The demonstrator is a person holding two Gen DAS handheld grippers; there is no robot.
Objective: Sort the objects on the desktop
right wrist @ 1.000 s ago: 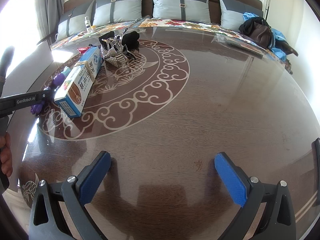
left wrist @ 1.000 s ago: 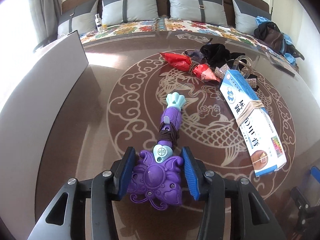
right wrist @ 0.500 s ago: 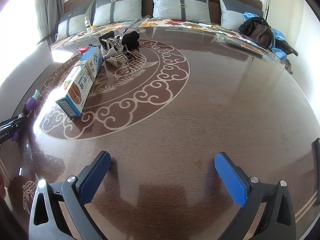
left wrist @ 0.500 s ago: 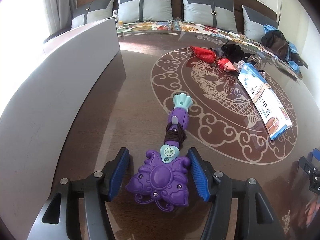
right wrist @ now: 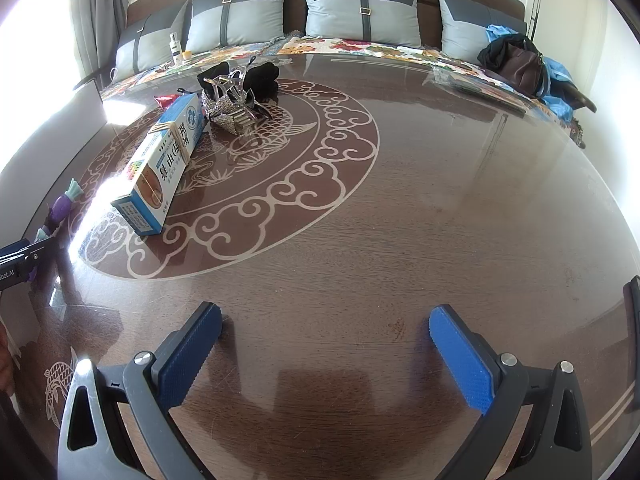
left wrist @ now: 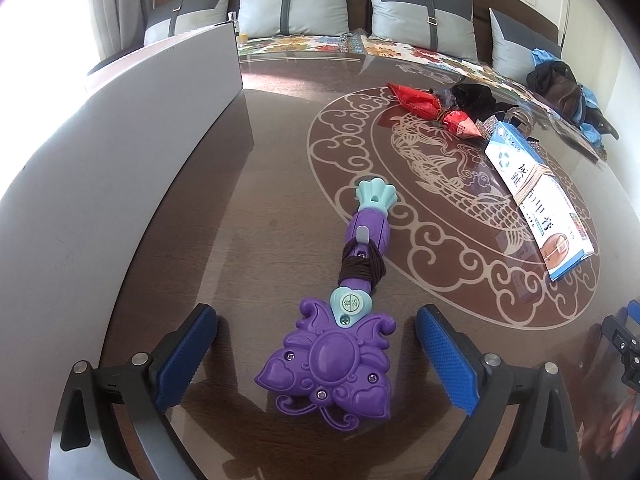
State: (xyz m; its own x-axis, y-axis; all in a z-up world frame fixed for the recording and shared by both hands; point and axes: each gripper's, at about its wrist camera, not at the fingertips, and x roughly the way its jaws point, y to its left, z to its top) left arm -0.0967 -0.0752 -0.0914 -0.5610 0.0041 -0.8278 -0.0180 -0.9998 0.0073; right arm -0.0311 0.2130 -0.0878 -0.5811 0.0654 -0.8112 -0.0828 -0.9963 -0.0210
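Note:
A purple toy wand [left wrist: 340,348] with a teal tip and a brown hair tie round its handle lies flat on the dark table. My left gripper [left wrist: 316,352] is open, its blue pads wide apart on either side of the wand's head without touching it. The wand also shows at the left edge of the right wrist view [right wrist: 60,210]. My right gripper [right wrist: 324,356] is open and empty over bare table. A blue-and-white box [right wrist: 164,168] bound with rubber bands lies on the round inlay, also in the left wrist view [left wrist: 536,204].
A tall white panel [left wrist: 120,152] stands close on the left of the wand. A red foil packet [left wrist: 432,110], black cloth [left wrist: 476,100] and a sparkly shoe [right wrist: 230,110] lie further back. A cushioned bench with bags [right wrist: 520,64] lines the far edge.
My left gripper carried the wand left towards the white panel, set it down and opened wide, letting it go. My right gripper has not moved.

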